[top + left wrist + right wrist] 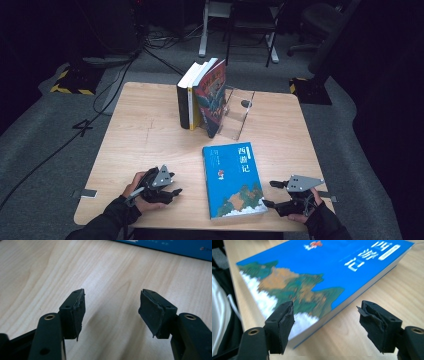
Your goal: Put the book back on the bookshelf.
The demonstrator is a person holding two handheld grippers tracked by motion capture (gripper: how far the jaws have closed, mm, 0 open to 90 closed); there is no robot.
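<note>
Nearest the person, the right hand-held gripper [274, 194] rests at the table's front edge with its jaws spread and empty, pointing at the near right corner of the flat blue paperback book with white Chinese title [233, 179]; in the right gripper view that corner [307, 322] sits just ahead of the left jaw. The left hand-held gripper [172, 183] is also released, over bare light wooden table [107, 277], farther from the book's left edge. The book lies flat, its long axis running away from the person, so the right gripper looks better placed. Beyond stand three upright books [202, 97] against a clear acrylic bookend [237, 117].
</note>
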